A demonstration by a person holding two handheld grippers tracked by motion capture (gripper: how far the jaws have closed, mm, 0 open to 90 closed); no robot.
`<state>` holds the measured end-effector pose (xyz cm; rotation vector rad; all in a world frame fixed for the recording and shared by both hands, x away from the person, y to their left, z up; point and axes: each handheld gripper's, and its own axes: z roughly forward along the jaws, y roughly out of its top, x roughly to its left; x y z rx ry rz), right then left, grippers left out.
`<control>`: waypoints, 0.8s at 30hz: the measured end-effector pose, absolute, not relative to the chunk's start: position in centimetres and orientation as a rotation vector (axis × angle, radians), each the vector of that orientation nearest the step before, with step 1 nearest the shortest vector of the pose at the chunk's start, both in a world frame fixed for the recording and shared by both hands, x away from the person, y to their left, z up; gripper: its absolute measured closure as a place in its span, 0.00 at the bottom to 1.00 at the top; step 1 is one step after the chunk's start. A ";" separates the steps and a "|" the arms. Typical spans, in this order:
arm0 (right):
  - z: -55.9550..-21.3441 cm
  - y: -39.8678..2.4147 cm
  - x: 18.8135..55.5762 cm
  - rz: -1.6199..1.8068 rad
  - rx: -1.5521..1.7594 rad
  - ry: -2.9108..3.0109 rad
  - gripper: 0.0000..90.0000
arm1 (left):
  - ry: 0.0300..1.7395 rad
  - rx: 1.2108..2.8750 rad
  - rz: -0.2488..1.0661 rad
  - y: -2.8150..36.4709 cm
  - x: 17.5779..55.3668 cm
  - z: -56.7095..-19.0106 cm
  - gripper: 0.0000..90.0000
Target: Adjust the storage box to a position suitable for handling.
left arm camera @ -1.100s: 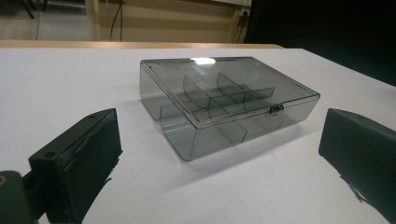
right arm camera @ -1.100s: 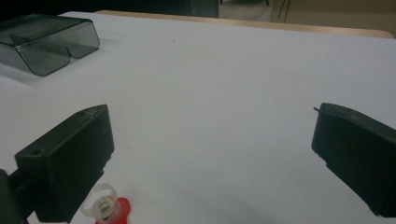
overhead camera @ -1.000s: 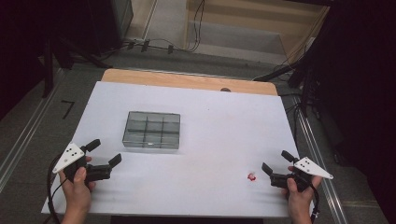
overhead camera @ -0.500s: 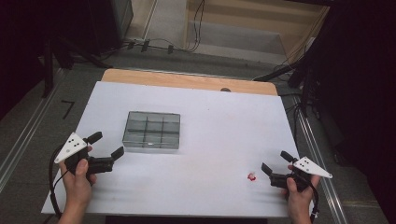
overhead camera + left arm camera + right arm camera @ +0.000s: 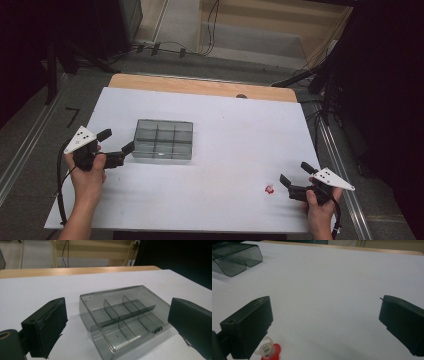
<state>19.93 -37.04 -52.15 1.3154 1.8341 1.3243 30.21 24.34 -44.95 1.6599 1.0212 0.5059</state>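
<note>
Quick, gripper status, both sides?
Left gripper: open, empty, at the grey compartment box.
Right gripper: open, empty, beside the small red piece.

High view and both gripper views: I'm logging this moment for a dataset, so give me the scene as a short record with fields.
surface: white table
box: smoky clear compartment box, divided into a grid, lid closed
small item: red and clear piece on the table, apart from the box
left gripper: open, jaws toward the box's left side, not touching
right gripper: open, just right of the small piece
</note>
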 end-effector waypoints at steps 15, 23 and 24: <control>-52.2 -37.1 19.9 1.321 1.324 1.833 0.00 | 1.253 1.652 0.562 24.5 34.6 -46.8 0.85; -52.2 -37.0 20.0 1.318 1.326 1.838 0.00 | 1.318 1.751 0.465 24.8 35.7 -48.5 0.99; -52.2 -37.0 20.0 1.318 1.326 1.838 0.00 | 1.318 1.751 0.465 24.8 35.7 -48.5 0.99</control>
